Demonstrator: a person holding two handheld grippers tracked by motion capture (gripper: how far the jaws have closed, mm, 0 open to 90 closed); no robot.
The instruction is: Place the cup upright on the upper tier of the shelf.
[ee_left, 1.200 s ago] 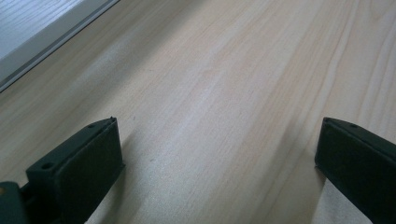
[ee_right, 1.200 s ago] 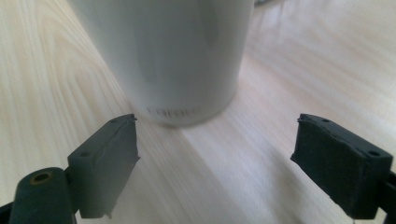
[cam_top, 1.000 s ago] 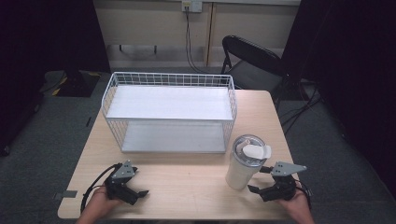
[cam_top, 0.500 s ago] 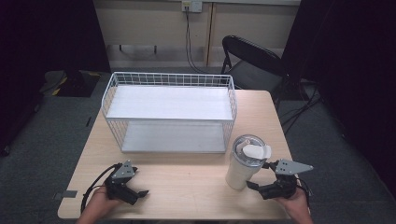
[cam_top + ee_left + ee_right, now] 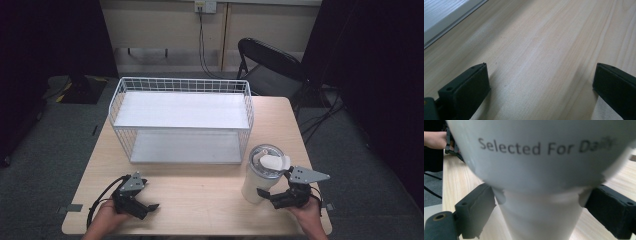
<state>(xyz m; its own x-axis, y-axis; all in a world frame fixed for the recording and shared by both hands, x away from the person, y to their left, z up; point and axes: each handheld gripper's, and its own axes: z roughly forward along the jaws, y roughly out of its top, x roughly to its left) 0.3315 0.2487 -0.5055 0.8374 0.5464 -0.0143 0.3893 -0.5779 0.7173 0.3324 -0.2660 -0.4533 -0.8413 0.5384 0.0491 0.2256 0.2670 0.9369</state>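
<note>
My right gripper sits at the near right corner of the table, its jaws spread to either side of the narrow lower part of a white tumbler. In the right gripper view the tumbler rises straight up between the two black jaws, with the words "Selected For" printed across its wider upper body; both jaws stand very close to the slim base, and a thin gap shows at each side, so I count the gripper as apart and around the tumbler rather than clamped on it. The tumbler stands upright on the table, capped with a clear lid, just off the near right corner of a white wire basket that takes up the middle and far part of the table. My left gripper rests low at the near left corner, well apart from the tumbler. In the left gripper view its jaws are wide apart with bare wood grain between them, and a pale edge of the basket's base crosses the upper left corner. Behind the table, a dark folding chair stands on the grey floor.
</note>
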